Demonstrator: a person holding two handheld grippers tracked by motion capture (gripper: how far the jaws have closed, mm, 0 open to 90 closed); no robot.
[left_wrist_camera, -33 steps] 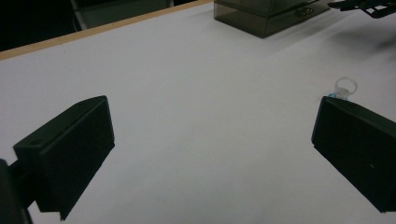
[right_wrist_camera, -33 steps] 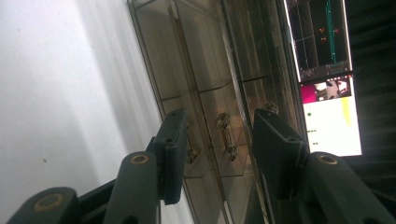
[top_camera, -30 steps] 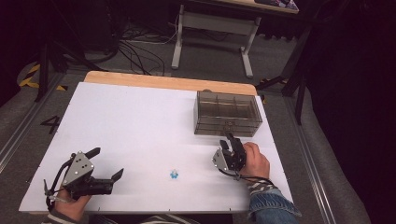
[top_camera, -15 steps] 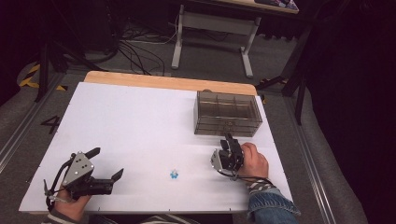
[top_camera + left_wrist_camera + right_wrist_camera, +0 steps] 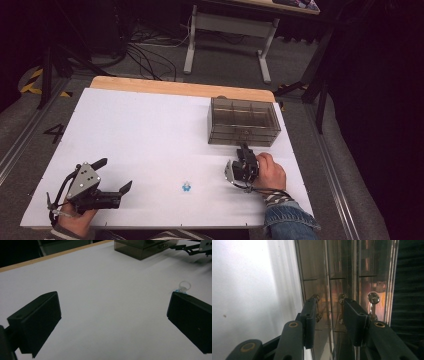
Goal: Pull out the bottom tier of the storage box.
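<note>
A smoky see-through box with several compartments stands at the table's far right. My right gripper points at its near wall, with a hand behind it. In the right gripper view its jaws have just been closing, with a gap left between them; a small brass stud on the box front sits between them, close to one pad. My left gripper rests at the near left, wide open over bare table. A small clear-and-blue piece lies between the hands, just past one left jaw.
The white board has a wooden strip along its far edge. The left gripper view takes in the box and the right gripper at the top right. Cables and a metal stand are on the floor beyond.
</note>
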